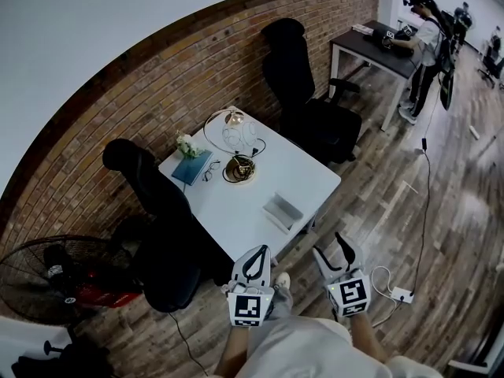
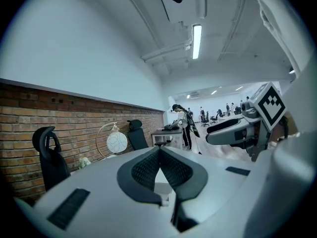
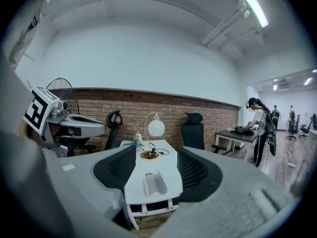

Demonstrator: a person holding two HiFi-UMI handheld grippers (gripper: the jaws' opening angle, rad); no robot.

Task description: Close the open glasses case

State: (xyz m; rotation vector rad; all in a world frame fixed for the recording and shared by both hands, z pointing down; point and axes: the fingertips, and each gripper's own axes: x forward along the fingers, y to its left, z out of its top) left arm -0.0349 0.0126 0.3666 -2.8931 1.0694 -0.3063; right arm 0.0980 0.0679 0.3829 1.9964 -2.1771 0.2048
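Glasses case lies open on the white table, close to the table's near edge, its two halves spread flat, with nothing touching it; I have both claws held off the table, just beyond its near corner and above the wood floor. My left gripper has its dark ribbed pads meeting at the tips, with nothing caught between them; my right gripper has its jaws spread wide, and in its own view I see the table and the case through the gap, well ahead of the pads and apart from them.

Toward the table's far end stands a ring lamp with a pale globe; just nearer than it sits a round dish holding a dark coiled cable; along the table's left edge lie a blue book and a small plant. One black chair is pushed against the table's left side; a second chair stands behind its far end; a floor fan sits farther left of the table. Well beyond the table a person stands at a dark desk.
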